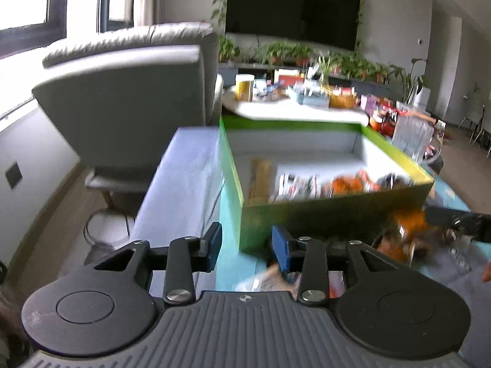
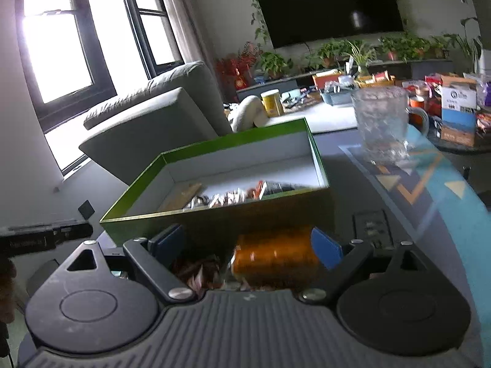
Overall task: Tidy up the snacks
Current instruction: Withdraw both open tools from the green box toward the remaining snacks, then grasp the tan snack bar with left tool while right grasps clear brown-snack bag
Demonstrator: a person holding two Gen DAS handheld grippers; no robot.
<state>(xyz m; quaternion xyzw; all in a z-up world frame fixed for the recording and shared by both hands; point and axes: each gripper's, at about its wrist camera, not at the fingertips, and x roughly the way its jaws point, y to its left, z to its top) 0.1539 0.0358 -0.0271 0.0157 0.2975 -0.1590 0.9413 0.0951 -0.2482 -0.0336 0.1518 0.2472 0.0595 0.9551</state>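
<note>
A green box [image 1: 322, 211] with a white inside stands on the table and holds several snack packets [image 1: 300, 184]. It also shows in the right wrist view [image 2: 214, 217]. My left gripper [image 1: 247, 245] is open and empty, just before the box's near left corner. A loose packet [image 1: 270, 279] lies under it. My right gripper [image 2: 248, 245] has wide jaws, with an orange snack packet [image 2: 276, 254] between its blue pads, in front of the box's near wall. That packet shows blurred in the left wrist view [image 1: 408, 233].
A grey armchair [image 1: 132, 98] stands left of the table. A glass mug [image 2: 383, 122] stands on the patterned mat [image 2: 429, 184] to the right. The far table carries a yellow can [image 1: 244, 87], boxes and a basket. A TV and potted plants line the back wall.
</note>
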